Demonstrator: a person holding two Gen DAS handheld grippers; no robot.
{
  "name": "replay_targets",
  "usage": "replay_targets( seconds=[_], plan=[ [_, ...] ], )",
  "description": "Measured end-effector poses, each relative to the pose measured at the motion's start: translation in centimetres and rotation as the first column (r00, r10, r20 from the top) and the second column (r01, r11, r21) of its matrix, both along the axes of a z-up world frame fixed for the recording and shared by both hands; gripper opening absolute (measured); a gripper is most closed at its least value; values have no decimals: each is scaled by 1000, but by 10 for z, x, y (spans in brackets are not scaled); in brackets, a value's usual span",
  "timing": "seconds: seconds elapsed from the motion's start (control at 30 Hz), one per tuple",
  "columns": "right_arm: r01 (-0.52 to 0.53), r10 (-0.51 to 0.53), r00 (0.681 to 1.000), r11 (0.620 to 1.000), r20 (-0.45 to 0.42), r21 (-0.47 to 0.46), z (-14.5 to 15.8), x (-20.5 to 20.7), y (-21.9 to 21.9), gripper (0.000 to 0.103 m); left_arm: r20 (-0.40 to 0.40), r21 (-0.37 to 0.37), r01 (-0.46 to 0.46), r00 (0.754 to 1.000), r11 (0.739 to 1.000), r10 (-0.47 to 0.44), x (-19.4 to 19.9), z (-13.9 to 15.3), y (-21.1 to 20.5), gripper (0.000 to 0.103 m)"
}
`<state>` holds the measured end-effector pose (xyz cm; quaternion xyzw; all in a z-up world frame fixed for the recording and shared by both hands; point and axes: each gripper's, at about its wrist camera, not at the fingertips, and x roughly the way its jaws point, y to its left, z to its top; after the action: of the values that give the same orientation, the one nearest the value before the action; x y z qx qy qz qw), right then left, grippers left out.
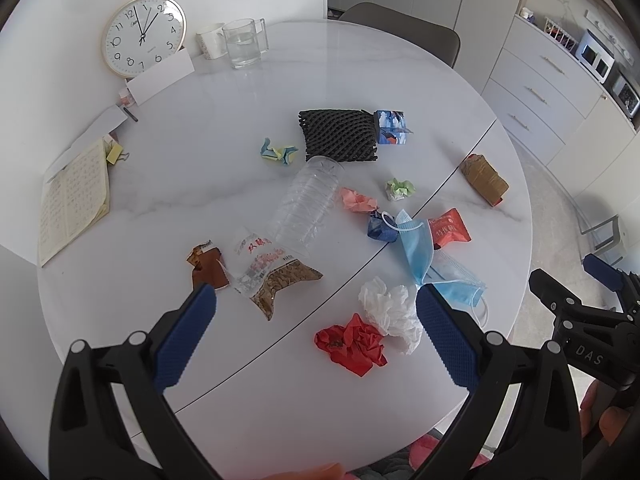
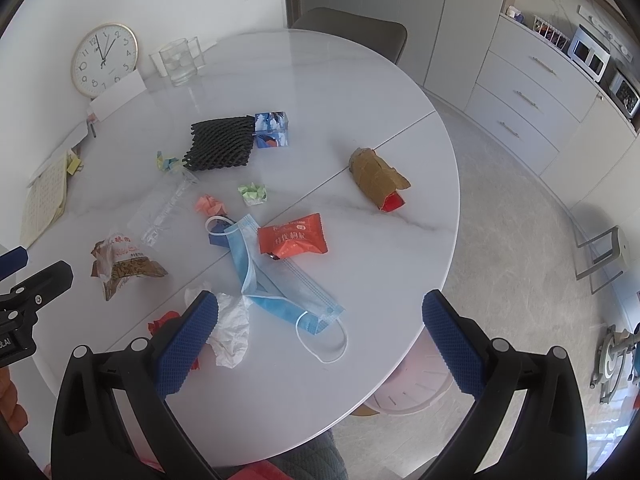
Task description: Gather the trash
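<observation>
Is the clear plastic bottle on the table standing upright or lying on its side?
Lying on its side. The clear plastic bottle rests lengthwise on the table.

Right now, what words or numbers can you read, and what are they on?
"1" to "12": wall clock face.
"DAS": side of the right gripper.
Red Chinese characters on the clear snack bag: too blurred.
White print on the orange-red packet: too blurred.
Notebook grid: too small.

Your left gripper hangs with its jaws spread wide, holding nothing. Your right gripper matches it, jaws wide apart and empty, hovering just to the right of the left.
</observation>
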<state>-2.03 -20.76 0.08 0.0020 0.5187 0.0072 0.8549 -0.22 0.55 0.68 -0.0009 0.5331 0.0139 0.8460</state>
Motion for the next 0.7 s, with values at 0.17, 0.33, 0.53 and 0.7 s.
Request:
replay_targets(
  seconds=[0.17, 0.33, 0.53, 0.7],
  plan=[
    [0, 0, 1000, 1000, 1, 2, 0, -2, -5, 101, -1, -1, -1, 1000, 1000, 1, 1, 0, 0, 96],
    [-1, 1, 1000, 1000, 1, 1, 1, -2, -4, 101, 2, -5, -2, 1000, 1000, 2, -3, 2, -2, 96],
    [0, 0, 1000, 1000, 0, 3, 1, -4, -4, 101, 6, -3, 1, 1000, 1000, -1, -6, 3, -3, 96],
    [-1, 1, 1000, 1000, 2, 0, 1, -4, -4, 101, 5, -6, -4, 1000, 1000, 4, -7, 3, -2, 96]
  ],
)
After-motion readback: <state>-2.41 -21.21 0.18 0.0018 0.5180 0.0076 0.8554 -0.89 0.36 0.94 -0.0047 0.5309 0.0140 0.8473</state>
